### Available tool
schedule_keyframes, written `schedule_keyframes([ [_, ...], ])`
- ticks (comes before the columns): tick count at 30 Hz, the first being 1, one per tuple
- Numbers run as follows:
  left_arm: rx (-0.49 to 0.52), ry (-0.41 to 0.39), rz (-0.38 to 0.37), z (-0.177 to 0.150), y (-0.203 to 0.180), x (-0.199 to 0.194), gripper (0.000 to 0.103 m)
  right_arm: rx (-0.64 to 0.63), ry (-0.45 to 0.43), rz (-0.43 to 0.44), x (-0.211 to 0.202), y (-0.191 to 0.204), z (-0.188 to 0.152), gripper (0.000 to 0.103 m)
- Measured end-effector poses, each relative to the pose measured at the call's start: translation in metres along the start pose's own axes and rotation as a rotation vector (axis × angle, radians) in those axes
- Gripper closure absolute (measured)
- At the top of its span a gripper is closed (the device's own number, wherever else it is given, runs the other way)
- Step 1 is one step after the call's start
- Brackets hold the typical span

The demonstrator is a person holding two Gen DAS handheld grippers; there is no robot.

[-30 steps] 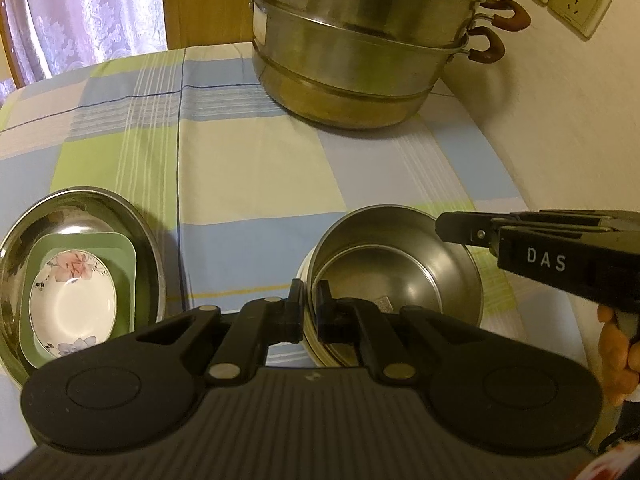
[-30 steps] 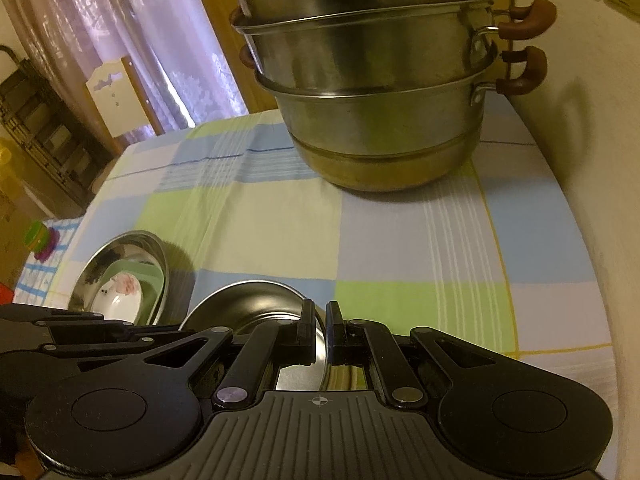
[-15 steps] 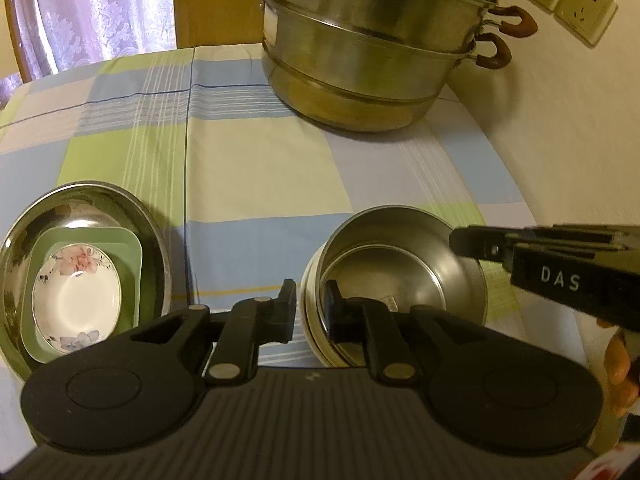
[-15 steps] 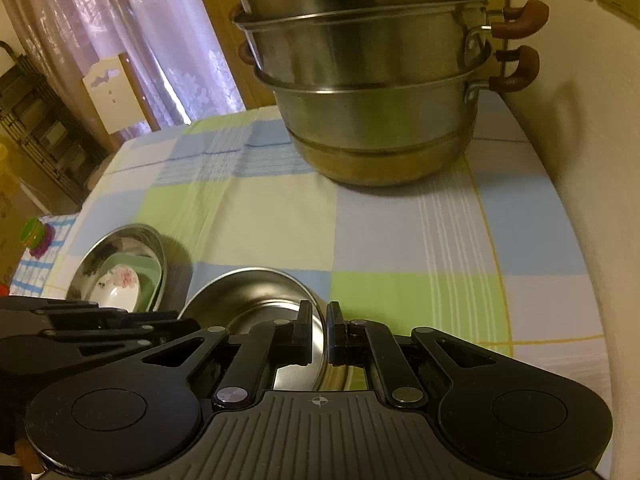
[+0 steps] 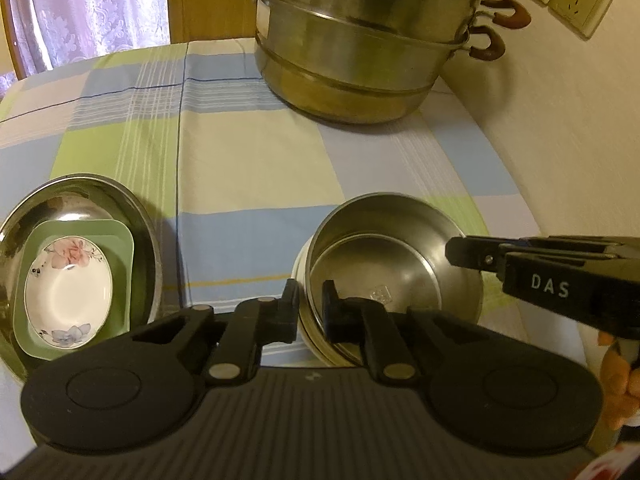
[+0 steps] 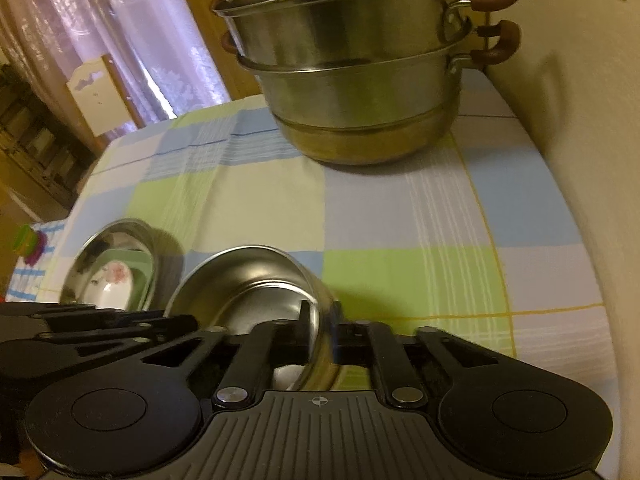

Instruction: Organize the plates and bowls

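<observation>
A steel bowl (image 5: 384,248) sits nested in a white bowl (image 5: 298,280) on the checked tablecloth. My left gripper (image 5: 310,304) is open, its jaws either side of the stack's near left rim. My right gripper (image 6: 320,324) has opened a little and straddles the steel bowl's (image 6: 256,276) right rim; it also shows from the side in the left wrist view (image 5: 460,250). To the left, a large steel basin (image 5: 132,216) holds a green square plate (image 5: 120,240) with a white floral dish (image 5: 68,292) on it.
A big two-tier steel steamer pot (image 5: 360,48) stands at the table's far end by the wall (image 5: 560,120). The checked tablecloth (image 5: 248,152) lies between it and the bowls. A curtain and a chair are beyond the table's left edge.
Both grippers went from shut to slightly open around the steel bowl's rim. The left one let go and pulled back a bit; the right view tilted.
</observation>
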State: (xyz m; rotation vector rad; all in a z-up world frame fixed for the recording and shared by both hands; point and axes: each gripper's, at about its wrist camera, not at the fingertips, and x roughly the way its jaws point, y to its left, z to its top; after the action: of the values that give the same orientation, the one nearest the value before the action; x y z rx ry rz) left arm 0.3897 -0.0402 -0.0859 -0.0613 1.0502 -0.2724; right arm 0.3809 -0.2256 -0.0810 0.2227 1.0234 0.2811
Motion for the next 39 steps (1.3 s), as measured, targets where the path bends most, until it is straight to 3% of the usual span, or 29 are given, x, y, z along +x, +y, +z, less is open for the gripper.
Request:
schedule_keyframes([
  [9, 0.010, -0.007, 0.000, 0.000, -0.003, -0.003, 0.095, 0.101, 0.025, 0.031, 0.000, -0.013, 0.003, 0.096],
  [14, -0.008, 0.005, 0.000, 0.000, 0.001, 0.001, 0.091, 0.031, 0.038, 0.011, -0.001, -0.005, 0.006, 0.095],
  [18, -0.037, 0.028, 0.003, -0.002, 0.004, 0.007, 0.081, -0.024, 0.049, -0.051, 0.001, 0.006, 0.005, 0.068],
  [19, -0.038, 0.031, 0.004, -0.002, 0.005, 0.008, 0.080, -0.023, 0.054, -0.052, 0.003, 0.007, 0.005, 0.066],
  [30, -0.077, 0.071, -0.011, -0.005, 0.009, 0.024, 0.075, 0.068, 0.140, -0.067, 0.028, 0.001, -0.001, 0.066],
  [34, -0.082, 0.076, -0.014, -0.006, 0.010, 0.028, 0.079, 0.091, 0.137, -0.061, 0.029, -0.002, 0.000, 0.067],
  [39, -0.078, 0.072, -0.008, -0.008, 0.008, 0.029, 0.080, 0.097, 0.137, -0.065, 0.031, -0.003, 0.000, 0.078],
])
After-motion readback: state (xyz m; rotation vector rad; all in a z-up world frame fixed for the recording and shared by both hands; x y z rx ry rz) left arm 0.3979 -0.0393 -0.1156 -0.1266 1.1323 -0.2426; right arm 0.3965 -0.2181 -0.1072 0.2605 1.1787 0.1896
